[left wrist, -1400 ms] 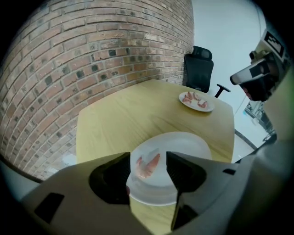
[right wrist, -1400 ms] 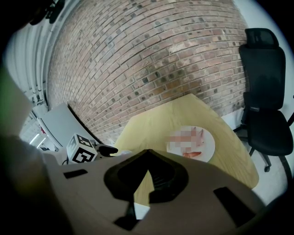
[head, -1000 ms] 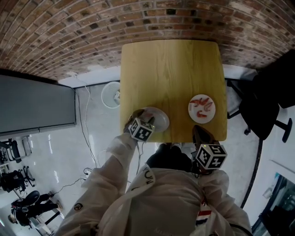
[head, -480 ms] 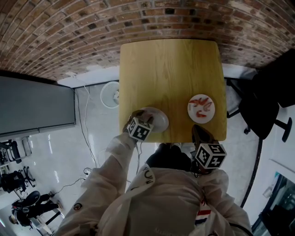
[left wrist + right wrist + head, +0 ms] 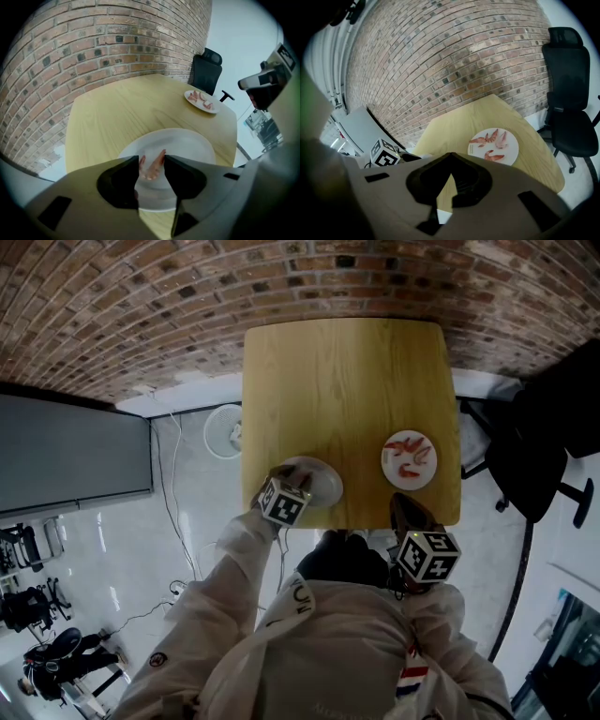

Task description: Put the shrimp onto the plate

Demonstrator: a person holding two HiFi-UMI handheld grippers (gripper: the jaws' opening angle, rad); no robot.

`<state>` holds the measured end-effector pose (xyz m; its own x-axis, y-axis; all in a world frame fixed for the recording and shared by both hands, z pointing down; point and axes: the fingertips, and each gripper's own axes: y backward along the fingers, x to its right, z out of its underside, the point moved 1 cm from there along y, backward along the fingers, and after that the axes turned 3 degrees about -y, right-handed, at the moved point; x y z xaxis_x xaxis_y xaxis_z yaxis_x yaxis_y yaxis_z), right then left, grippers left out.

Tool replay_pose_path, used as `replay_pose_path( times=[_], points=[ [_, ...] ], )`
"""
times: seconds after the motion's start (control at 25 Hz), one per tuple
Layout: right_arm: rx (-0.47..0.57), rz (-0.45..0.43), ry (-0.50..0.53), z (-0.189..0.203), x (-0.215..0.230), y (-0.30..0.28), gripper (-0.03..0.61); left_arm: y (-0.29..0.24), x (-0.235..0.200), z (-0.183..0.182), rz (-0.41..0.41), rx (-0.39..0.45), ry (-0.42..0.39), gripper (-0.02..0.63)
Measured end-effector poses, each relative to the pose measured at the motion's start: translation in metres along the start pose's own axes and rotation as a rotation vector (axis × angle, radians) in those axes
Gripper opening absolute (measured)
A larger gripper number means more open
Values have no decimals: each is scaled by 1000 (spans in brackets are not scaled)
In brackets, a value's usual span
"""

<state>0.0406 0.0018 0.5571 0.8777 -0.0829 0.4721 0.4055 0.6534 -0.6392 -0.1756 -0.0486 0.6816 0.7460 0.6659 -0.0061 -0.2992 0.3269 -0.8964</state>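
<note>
A pink shrimp point(image 5: 151, 168) lies on the near white plate point(image 5: 187, 145) at the table's front left edge point(image 5: 323, 486). My left gripper point(image 5: 151, 161) hangs low over that plate point(image 5: 284, 476). Its jaws stand on either side of the shrimp and are closing, with a gap still showing. A second white plate point(image 5: 410, 459) at the front right carries several shrimps point(image 5: 493, 146). My right gripper point(image 5: 450, 157) is held back off the table's near edge point(image 5: 411, 517), its jaw tips touching with nothing between them.
The wooden table point(image 5: 347, 381) stands against a brick wall point(image 5: 281, 277). A black office chair point(image 5: 544, 456) is at the right, and a white fan point(image 5: 223, 432) with cables sits on the floor at the left.
The left gripper has edged slightly over the near plate. The right gripper and both plates have stayed where they were.
</note>
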Motion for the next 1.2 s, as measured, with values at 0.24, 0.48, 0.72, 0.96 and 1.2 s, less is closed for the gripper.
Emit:
replay_pose_path(
  times=[0.24, 0.48, 0.72, 0.96, 1.2],
  points=[
    [2, 4, -10, 3, -1, 3, 23, 1, 1, 1, 12, -2, -9, 172],
    [13, 11, -8, 6, -4, 8, 23, 6, 1, 2, 8, 19, -10, 170],
    [28, 23, -5, 13, -15, 16, 23, 16, -1, 0, 4, 60, -20, 169],
    [66, 47, 0, 19, -23, 35, 23, 31, 4, 1, 8, 105, -32, 169],
    [113, 58, -3, 15, -25, 54, 23, 52, 21, -9, 16, 139, -47, 169]
  ],
)
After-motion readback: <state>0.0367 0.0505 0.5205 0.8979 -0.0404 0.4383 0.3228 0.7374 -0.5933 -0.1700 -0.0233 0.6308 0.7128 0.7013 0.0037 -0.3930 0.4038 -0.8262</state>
